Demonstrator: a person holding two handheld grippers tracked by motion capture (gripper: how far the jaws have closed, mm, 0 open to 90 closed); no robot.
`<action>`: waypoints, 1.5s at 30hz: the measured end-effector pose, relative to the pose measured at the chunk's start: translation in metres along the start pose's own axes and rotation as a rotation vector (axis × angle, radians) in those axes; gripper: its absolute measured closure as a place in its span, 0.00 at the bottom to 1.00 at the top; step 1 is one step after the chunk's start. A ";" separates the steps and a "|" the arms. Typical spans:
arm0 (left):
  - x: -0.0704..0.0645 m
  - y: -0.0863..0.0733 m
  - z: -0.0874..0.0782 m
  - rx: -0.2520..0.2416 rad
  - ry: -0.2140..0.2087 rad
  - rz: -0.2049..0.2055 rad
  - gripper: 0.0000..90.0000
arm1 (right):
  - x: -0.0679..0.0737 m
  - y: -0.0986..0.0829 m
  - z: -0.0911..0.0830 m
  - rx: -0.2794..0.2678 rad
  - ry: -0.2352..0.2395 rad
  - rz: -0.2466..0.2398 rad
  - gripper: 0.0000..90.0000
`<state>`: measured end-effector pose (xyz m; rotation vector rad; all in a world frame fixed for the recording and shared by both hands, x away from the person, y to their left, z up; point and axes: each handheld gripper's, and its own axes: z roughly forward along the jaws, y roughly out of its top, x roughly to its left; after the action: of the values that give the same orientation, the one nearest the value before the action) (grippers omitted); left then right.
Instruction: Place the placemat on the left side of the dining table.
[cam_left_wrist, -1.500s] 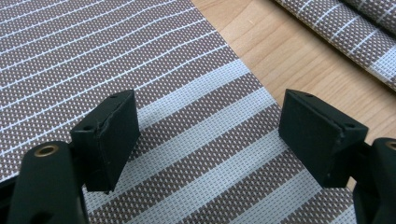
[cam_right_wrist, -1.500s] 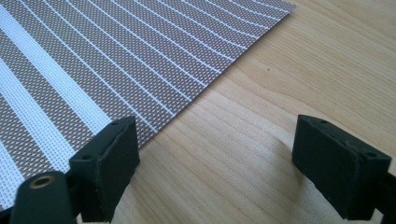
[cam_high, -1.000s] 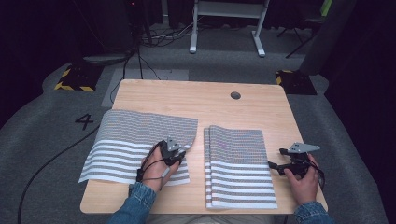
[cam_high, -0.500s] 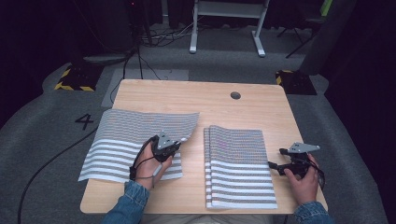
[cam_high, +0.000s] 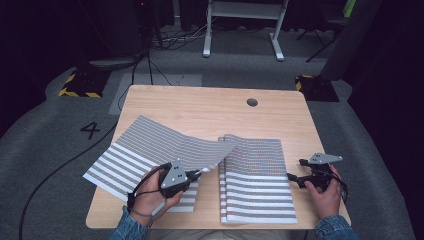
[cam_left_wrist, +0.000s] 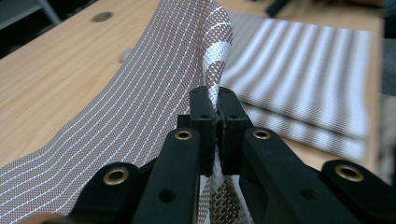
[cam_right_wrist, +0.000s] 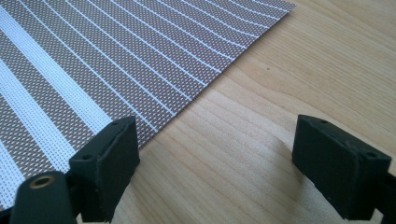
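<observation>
Left gripper (cam_high: 199, 174) has drawn back toward the person's side of the table since 1 s ago, jaws clamped on the edge of the left striped mat (cam_high: 150, 150). That edge, flat on the table earlier, now stands lifted and curled, its corner arching toward the folded stack (cam_high: 257, 180).
</observation>
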<state>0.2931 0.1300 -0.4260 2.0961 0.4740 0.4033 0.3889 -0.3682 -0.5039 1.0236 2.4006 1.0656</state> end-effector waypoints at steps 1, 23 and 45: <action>-0.004 -0.002 -0.003 -0.001 -0.019 0.014 0.97 | 0.000 0.000 0.000 0.000 0.000 0.000 0.17; 0.041 -0.030 -0.022 0.055 0.137 -0.296 0.36 | 0.000 0.000 0.000 0.000 0.001 0.001 0.17; 0.137 -0.087 0.010 0.365 0.425 -0.560 0.30 | 0.000 0.000 0.000 -0.001 -0.001 0.001 0.17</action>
<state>0.4014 0.2325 -0.4910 2.0965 1.4339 0.4507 0.3888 -0.3681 -0.5039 1.0248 2.3994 1.0660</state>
